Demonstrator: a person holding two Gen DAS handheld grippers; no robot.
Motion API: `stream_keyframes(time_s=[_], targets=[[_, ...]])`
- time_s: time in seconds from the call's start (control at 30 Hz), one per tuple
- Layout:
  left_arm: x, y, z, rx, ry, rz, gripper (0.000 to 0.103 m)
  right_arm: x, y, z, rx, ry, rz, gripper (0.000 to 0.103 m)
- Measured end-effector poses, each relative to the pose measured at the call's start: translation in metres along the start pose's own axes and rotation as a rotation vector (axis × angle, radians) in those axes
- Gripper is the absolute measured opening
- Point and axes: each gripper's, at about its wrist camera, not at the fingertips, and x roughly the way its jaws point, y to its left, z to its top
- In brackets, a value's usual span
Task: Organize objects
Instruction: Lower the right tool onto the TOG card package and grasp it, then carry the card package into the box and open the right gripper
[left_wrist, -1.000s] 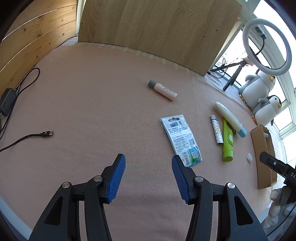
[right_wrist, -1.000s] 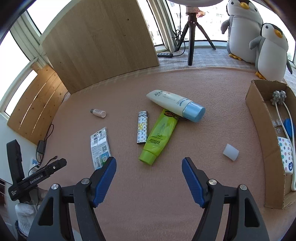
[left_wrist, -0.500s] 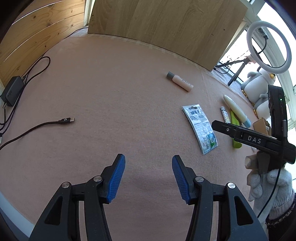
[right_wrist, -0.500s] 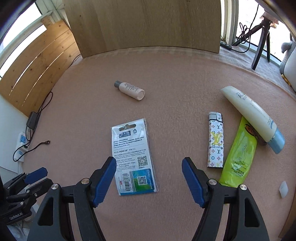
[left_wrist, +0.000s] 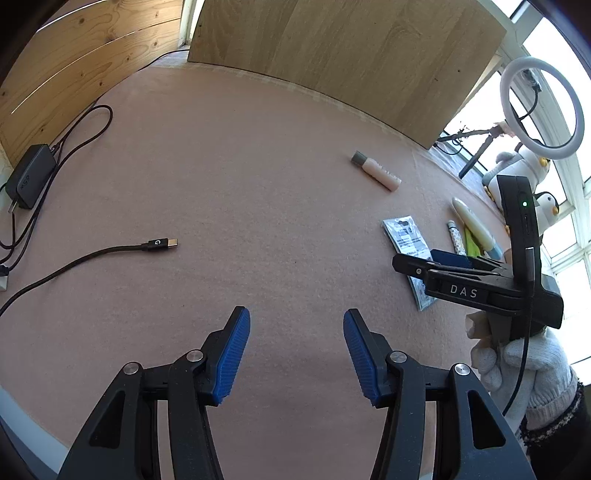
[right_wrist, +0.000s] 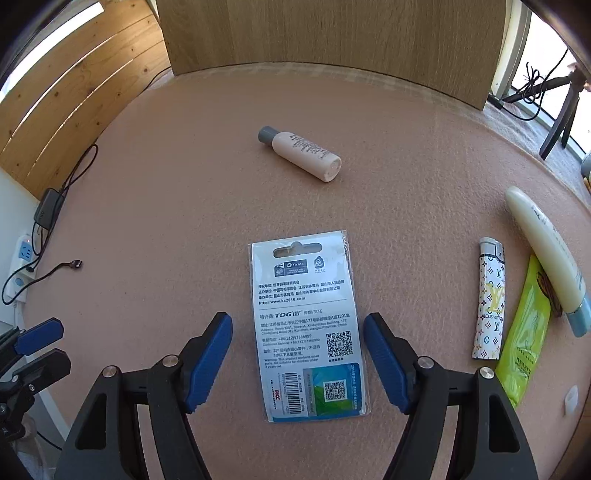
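Pink felt (right_wrist: 184, 184) | bottle (right_wrist: 301, 153), lighter (right_wrist: 489, 299) beside packet (right_wrist: 308, 325)

On the mat (right_wrist: 406, 177), the packet (right_wrist: 308, 325) lies in front of the bottle (right_wrist: 301, 152). To its right the lighter (right_wrist: 488, 299), then two tubes (right_wrist: 543, 254), one lying across the other.

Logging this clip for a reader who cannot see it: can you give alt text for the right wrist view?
The open right hand-held gripper hovers over a flat retail card packet lying between its blue fingers on pink felt. Beyond lies a small beige bottle; to the right, a patterned lighter, a green tube and a cream tube.
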Motion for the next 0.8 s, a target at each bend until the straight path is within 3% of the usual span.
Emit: stream_keyframes(time_s=[0.07, 0.2, 0.57, 0.8], targets=[[-0.001, 0.002, -0.001, -0.010, -0.002, -0.004, 0.057, 0.001, 0.004, -0.001, -0.027, 0.003, -0.028, 0.068], [-0.002, -0.002, -0.004, -0.016, -0.007, -0.001, 0.057, -0.001, 0.005, -0.006, -0.062, -0.015, -0.079, 0.053], [-0.003, -0.029, -0.006, -0.045, -0.046, -0.007, 0.057, -0.024, -0.017, -0.025, -0.002, -0.053, -0.023, 0.052], [-0.001, -0.075, 0.003, -0.006, -0.075, -0.031, 0.057, -0.077, -0.048, -0.049, 0.017, -0.124, -0.008, 0.052]])
